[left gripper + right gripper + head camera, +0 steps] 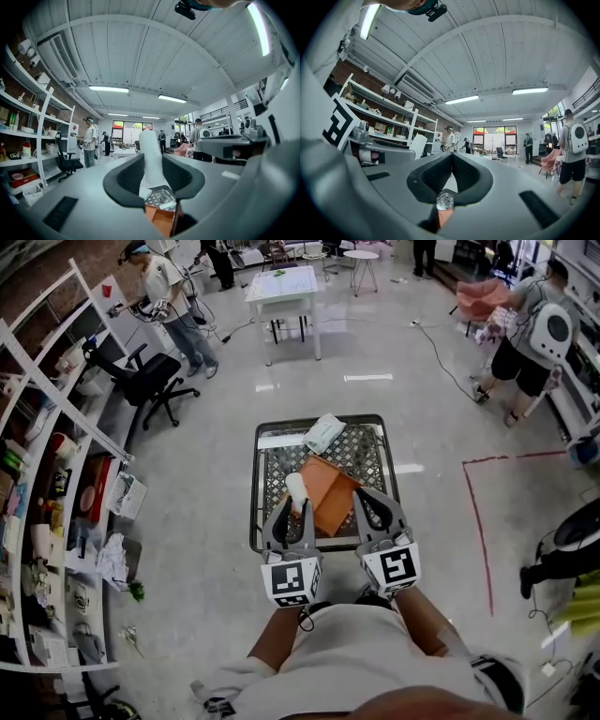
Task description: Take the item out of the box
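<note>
Left gripper (152,161) pinches white item (150,150), grip maybe shallow; could slip onto orange box (330,498), approx 4 o'clock. Right gripper (452,159) closed & empty.

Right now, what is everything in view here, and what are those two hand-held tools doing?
table: one, metal mesh top, middle of the floor
box: one, orange, on the table
packet: one, white, table's far edge
item: one, white, over the box
office chair: one, black, left
shelves: white, left wall
far table: one, white
people: at least four, round the room
floor line: red, right
left gripper: shut on the item
right gripper: shut, empty
</note>
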Demonstrator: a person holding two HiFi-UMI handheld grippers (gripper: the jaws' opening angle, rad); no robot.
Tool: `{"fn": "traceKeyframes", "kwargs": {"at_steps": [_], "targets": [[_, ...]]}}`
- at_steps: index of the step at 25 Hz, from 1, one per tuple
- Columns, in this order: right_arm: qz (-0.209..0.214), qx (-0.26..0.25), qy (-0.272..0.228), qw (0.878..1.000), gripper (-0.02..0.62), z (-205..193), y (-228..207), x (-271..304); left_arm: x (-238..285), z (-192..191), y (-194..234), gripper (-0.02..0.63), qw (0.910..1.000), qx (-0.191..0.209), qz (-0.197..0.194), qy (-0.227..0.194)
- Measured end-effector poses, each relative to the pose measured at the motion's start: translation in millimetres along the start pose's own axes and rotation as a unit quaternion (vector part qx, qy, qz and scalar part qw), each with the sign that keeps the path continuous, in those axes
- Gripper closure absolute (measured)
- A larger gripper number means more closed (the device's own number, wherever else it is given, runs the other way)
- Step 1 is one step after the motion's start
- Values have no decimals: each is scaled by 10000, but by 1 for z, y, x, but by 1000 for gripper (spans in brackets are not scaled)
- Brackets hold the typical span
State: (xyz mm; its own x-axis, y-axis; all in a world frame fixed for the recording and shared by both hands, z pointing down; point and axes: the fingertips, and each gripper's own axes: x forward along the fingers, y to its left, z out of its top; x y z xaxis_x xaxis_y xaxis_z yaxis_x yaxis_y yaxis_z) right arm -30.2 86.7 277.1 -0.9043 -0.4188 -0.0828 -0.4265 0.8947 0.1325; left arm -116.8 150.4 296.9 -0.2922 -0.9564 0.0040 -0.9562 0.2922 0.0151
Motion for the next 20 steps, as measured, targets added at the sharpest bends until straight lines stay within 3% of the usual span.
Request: {"fn": "traceKeyframes", "kwargs": {"at_steps": [20], "targets": [[-176,-105,166,9997,591,-3,-9,-21,0,-4,-26,482,9997,-73,-249,2]]}}
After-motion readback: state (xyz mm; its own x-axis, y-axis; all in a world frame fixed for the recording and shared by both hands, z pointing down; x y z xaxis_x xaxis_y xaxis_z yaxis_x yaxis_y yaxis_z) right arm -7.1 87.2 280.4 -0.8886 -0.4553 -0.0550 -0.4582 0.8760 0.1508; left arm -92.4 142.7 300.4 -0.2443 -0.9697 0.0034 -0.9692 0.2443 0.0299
